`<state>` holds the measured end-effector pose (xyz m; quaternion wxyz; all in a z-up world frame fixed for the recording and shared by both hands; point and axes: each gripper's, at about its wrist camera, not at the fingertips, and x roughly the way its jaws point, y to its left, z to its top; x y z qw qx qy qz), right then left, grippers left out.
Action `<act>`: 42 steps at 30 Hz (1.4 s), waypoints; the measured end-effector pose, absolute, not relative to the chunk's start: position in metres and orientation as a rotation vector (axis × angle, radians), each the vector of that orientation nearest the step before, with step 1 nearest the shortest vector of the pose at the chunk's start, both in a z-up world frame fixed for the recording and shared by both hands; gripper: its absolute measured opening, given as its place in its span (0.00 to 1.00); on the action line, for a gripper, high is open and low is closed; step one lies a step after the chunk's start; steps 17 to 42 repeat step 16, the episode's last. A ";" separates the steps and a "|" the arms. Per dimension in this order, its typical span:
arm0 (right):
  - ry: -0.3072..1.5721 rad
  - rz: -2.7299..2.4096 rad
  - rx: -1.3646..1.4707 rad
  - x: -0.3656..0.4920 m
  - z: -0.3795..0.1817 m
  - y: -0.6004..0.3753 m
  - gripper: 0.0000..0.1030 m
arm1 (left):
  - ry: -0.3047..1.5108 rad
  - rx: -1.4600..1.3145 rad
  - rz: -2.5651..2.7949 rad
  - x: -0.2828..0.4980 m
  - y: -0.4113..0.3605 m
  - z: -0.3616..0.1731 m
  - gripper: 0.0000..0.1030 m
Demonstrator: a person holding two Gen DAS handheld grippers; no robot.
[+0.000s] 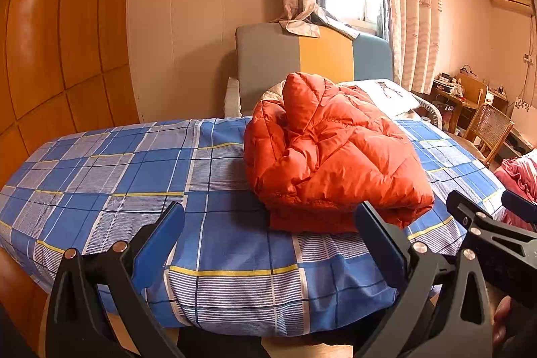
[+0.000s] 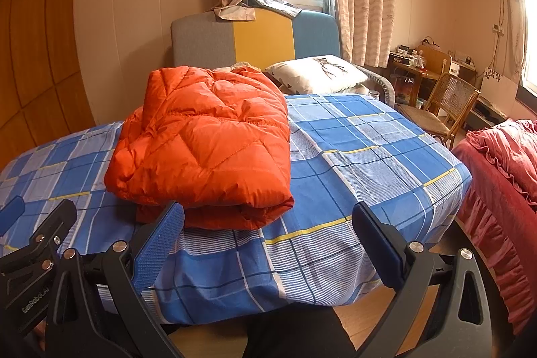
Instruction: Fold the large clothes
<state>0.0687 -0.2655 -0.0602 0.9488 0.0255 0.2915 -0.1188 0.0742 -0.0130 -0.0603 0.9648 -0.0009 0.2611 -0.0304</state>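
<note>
An orange quilted down jacket [image 1: 332, 153] lies folded into a thick bundle on the blue plaid bed sheet [image 1: 141, 176]; it also shows in the right wrist view [image 2: 208, 143]. My left gripper [image 1: 268, 217] is open and empty, held near the bed's foot edge, just short of the jacket's near side. My right gripper [image 2: 268, 217] is open and empty too, close in front of the jacket's near right corner. The right gripper also shows at the right edge of the left wrist view [image 1: 486, 217], and the left gripper at the left edge of the right wrist view [image 2: 37, 230].
The headboard [image 1: 312, 56] and a white pillow [image 2: 319, 72] are at the far end of the bed. A wooden wardrobe [image 1: 50, 56] stands left. A cane chair [image 2: 443, 109], a cluttered desk [image 2: 419, 62] and a red ruffled cover [image 2: 503, 163] are on the right.
</note>
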 end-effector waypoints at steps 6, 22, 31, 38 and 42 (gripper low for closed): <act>0.600 -0.240 0.047 0.069 -0.062 -0.264 0.97 | 0.539 0.005 -0.062 0.075 -0.014 -0.064 0.98; 0.613 -0.245 0.062 0.074 -0.066 -0.268 0.97 | 0.599 -0.074 -0.034 0.085 -0.002 -0.075 0.98; 0.613 -0.245 0.062 0.074 -0.066 -0.268 0.97 | 0.599 -0.074 -0.034 0.085 -0.002 -0.075 0.98; 0.613 -0.245 0.062 0.074 -0.066 -0.268 0.97 | 0.599 -0.074 -0.034 0.085 -0.002 -0.075 0.98; 0.613 -0.245 0.062 0.074 -0.066 -0.268 0.97 | 0.599 -0.074 -0.034 0.085 -0.002 -0.075 0.98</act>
